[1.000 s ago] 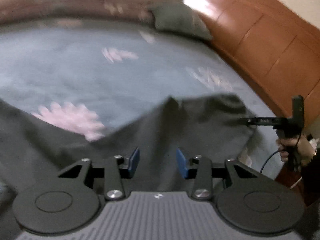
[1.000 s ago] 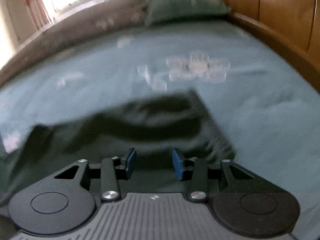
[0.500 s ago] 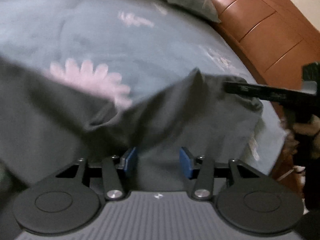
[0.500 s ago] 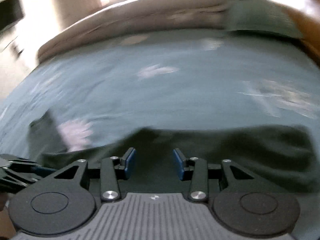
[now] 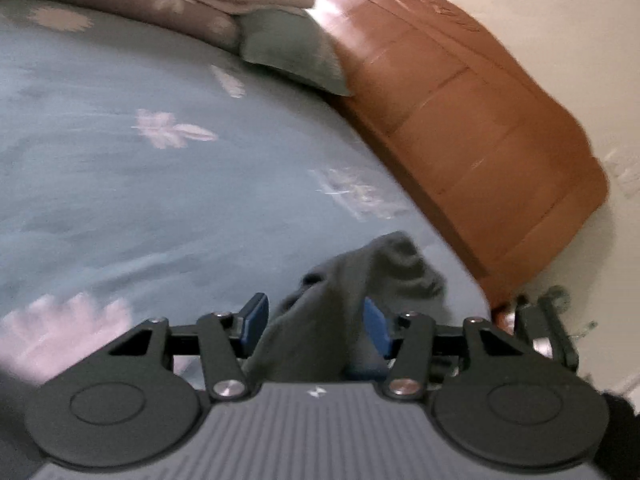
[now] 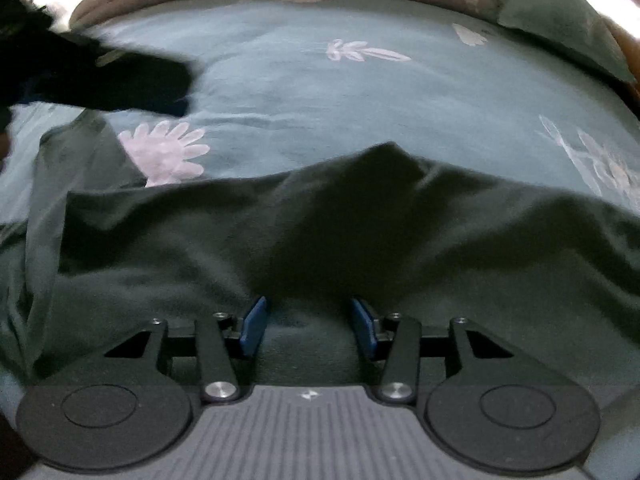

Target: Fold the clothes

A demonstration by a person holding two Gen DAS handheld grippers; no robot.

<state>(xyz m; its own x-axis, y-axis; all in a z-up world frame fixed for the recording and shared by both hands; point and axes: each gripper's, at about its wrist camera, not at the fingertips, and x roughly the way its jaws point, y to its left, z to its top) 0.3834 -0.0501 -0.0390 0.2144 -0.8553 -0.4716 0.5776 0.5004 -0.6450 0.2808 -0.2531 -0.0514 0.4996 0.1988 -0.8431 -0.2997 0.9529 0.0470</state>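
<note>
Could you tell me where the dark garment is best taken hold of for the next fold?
Probably at the raised peak on the dark garment's far edge, coming from above with the right gripper's fingers straddling the ridge: it stands off the bedsheet.

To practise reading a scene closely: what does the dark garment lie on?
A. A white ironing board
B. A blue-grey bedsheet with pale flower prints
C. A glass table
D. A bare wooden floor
B: the garment is spread over the bedsheet, whose pale flower prints show beside it, with a pillow at the far end.
</note>
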